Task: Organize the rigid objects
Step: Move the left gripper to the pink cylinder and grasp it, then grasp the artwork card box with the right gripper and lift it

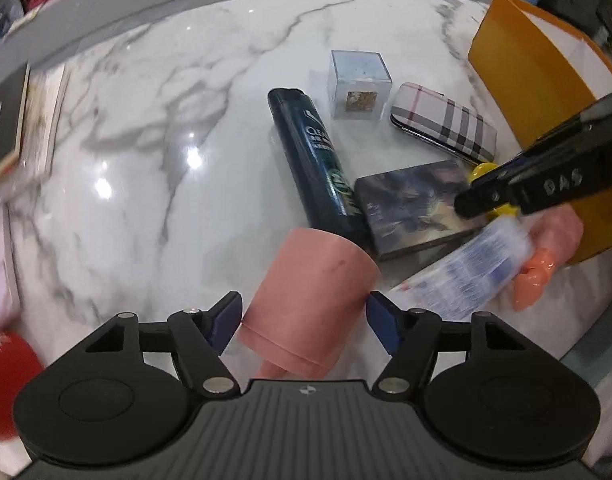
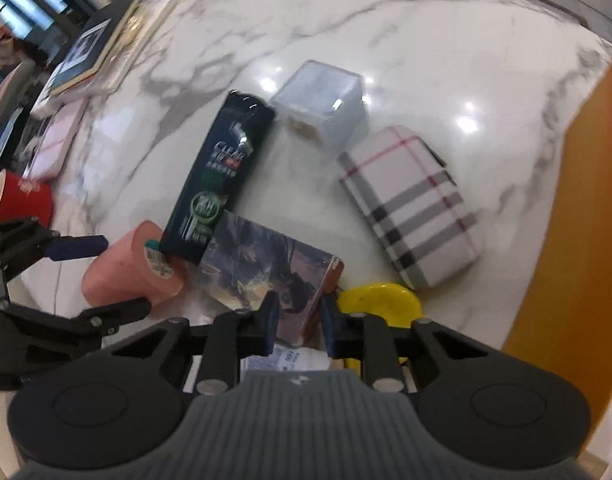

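Note:
A pink cup (image 1: 310, 296) lies on its side on the marble top (image 1: 165, 160). My left gripper (image 1: 303, 320) straddles it, and both blue pads rest against its sides. The right wrist view shows that cup (image 2: 121, 272) with the left gripper (image 2: 125, 274) around it. A flat box with a painted cover (image 2: 261, 268) lies beside a dark shampoo bottle (image 2: 217, 176). My right gripper (image 2: 299, 320) is shut on the box's near corner. From the left wrist view the right gripper (image 1: 470, 200) hangs over the right end of the box (image 1: 414, 204).
Behind the bottle (image 1: 318, 160) stand a clear cube box (image 1: 358, 84) and a plaid case (image 1: 446, 124). A yellow object (image 2: 378, 300) and a white-blue tube (image 1: 466, 272) lie near the painted box. An orange carton (image 1: 534, 80) walls the right. Left: red cup (image 2: 21, 200), framed picture (image 2: 85, 52).

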{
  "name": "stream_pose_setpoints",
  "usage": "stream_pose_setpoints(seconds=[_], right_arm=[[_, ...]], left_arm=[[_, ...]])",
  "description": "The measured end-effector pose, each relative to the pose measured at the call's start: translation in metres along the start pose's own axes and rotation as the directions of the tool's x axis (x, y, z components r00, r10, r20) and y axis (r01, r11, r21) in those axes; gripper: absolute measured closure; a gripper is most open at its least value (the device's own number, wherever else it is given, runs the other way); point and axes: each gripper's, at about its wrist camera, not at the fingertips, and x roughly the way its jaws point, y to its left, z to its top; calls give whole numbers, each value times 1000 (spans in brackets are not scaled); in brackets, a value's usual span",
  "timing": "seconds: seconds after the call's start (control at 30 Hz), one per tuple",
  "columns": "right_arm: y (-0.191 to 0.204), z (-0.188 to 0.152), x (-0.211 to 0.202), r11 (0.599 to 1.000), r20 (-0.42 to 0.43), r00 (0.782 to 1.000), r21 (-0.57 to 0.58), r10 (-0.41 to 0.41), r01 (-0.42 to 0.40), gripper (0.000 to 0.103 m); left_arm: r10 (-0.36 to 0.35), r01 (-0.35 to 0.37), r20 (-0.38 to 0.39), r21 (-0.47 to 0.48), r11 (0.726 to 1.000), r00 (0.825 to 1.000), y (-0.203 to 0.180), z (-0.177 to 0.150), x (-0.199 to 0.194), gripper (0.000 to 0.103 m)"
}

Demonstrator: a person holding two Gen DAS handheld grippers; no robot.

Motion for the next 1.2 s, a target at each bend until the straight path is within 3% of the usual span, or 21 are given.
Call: stream_pose_setpoints(seconds=[0.07, 0.17, 0.23, 0.37, 0.5, 0.57, 0.73, 0.87, 0.93, 1.07, 1.2], right_arm=[[12, -2, -2, 994, 30, 999, -101, -42, 44, 75], [32, -5, -7, 953, 95, 993, -285, -74, 98, 47], [44, -6, -6, 906, 125, 989, -403, -82, 126, 46], [59, -5, 4, 808, 105, 993, -581, -44, 97, 43], [64, 1, 19, 736, 86, 996, -672, -29, 80, 36], [64, 6, 26, 719, 66, 998, -692, -18, 59, 34], [62, 15, 37, 744, 28, 1000, -668, -7, 24, 32], [49, 30, 39, 865, 36, 999, -500, -27, 41, 34], [42, 35, 39, 907, 32, 999, -418, -32, 42, 34], [51, 28, 41, 861, 39, 998, -505, -56, 68, 33], [54, 20, 46, 815, 59, 995, -571, -76, 96, 35]], left_arm=[[-7, 7, 0, -1, 1000, 1000, -1, -3, -1, 24], [5, -5, 1, 35, 999, 1000, -6, -5, -1, 22], [-1, 1, -6, 59, 998, 1000, -8, -3, 1, 22], [-24, 26, -20, 94, 995, 1000, -10, 0, 7, 22], [-31, 34, -30, 108, 994, 999, -11, -1, 13, 24], [-48, 51, -33, 94, 994, 998, -9, -1, 16, 31], [-24, 25, -27, 30, 999, 999, -1, 1, 18, 40], [-18, 17, -17, -36, 999, 1000, 7, 3, 19, 40], [-18, 17, -20, -49, 999, 1000, 7, 4, 19, 39], [-19, 18, -41, -21, 1000, 999, 2, 2, 20, 31], [-20, 19, -47, -24, 1000, 999, 1, 0, 23, 34]])
